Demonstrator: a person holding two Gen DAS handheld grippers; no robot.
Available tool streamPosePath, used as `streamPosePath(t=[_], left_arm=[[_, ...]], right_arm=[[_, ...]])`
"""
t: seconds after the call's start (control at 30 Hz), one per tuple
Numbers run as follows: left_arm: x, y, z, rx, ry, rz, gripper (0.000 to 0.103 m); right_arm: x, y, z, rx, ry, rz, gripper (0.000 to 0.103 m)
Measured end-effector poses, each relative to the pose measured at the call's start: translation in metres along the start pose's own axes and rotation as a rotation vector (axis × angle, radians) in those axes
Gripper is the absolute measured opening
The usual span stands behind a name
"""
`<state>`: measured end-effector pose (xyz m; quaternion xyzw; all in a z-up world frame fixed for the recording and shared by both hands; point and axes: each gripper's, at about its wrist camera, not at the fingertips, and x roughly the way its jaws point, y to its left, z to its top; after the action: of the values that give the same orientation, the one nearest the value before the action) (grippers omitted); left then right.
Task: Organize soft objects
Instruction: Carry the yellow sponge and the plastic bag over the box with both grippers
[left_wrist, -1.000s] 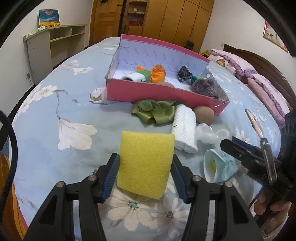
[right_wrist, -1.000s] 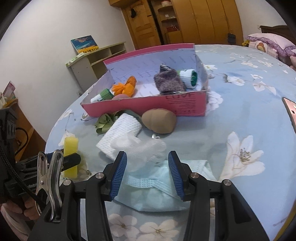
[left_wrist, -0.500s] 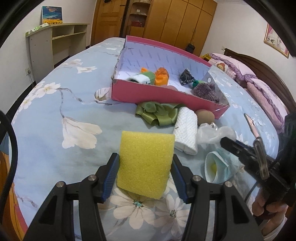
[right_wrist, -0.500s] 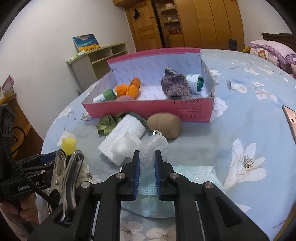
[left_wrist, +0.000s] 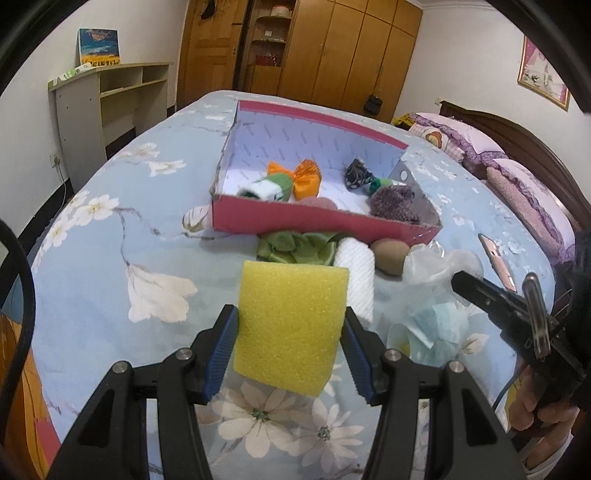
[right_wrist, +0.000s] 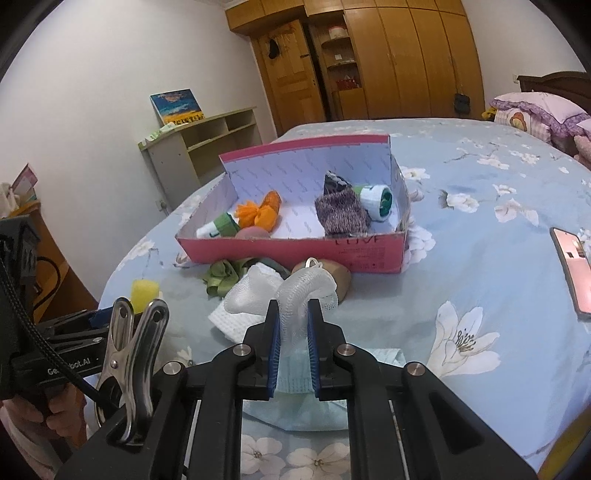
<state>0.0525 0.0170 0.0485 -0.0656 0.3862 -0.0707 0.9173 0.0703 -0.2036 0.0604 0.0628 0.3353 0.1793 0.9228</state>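
I see the blue floral-sheeted bed (left_wrist: 92, 258) carrying the pink cardboard box (left_wrist: 314, 221) at twelve o'clock. My left gripper (left_wrist: 288, 354) has its jaws clamped on the yellow foam sponge block (left_wrist: 288, 325); my right gripper (right_wrist: 293, 328) has its jaws pinched together on the white mesh netting (right_wrist: 306, 288).

I saw the box (right_wrist: 291, 251) on the bed (right_wrist: 480, 266), with the ribbon (right_wrist: 221, 275), the rolled towel (left_wrist: 356, 273) and the round ball (left_wrist: 388, 253) just before it, and the face mask (right_wrist: 295, 402) closest to me.
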Motion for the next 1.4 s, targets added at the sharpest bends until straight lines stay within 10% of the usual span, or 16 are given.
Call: streamPosePath(t=[1.4], left_arm=[[0.077,-0.017,0.146,0.078,-0.07,0.023,0.058]], right_arm=[[0.059,0.02,0.072,-0.117,-0.023,0.054,0.014]])
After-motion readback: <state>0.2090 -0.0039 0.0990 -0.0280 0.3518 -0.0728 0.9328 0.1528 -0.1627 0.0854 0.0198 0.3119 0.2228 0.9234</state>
